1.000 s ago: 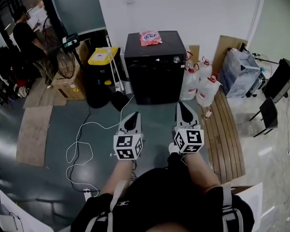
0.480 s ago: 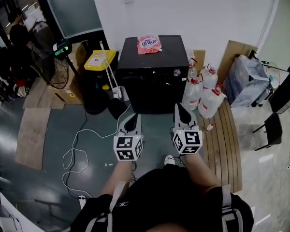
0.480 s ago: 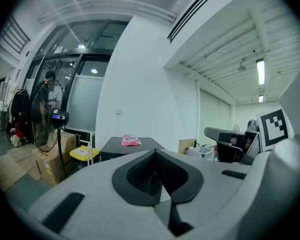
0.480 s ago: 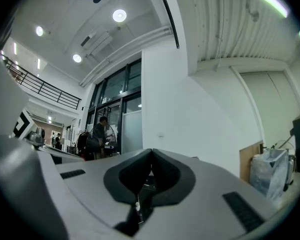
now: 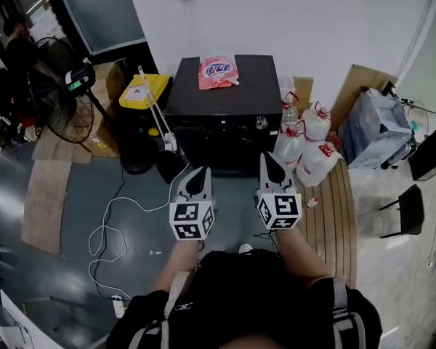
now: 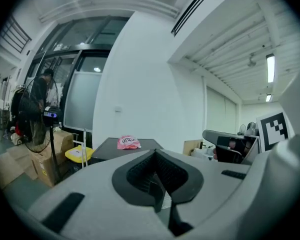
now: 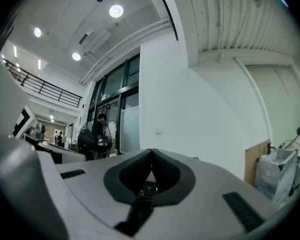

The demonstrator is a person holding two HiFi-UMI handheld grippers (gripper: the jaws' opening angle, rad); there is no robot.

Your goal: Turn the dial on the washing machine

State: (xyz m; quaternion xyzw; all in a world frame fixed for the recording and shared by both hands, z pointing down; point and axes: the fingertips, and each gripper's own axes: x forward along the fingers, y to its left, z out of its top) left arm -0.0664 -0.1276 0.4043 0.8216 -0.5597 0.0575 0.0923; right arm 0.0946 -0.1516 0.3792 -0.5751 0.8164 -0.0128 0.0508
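Note:
A black washing machine stands against the white wall, with a small silver dial at the top right of its front. A pink packet lies on its lid; the left gripper view shows the packet too. My left gripper and right gripper hang side by side in front of the machine, apart from it. Both point at it and both are shut with nothing between the fingers. The right gripper's tip is below the dial.
Several clear jugs with red caps stand right of the machine beside a wooden slat platform. A yellow-lidded black bin, a fan and cardboard boxes sit to the left. A white cable loops over the floor.
The person has walked toward the washing machine, which now sits lower in the head view and closer to both grippers. Both stay shut, side by side.

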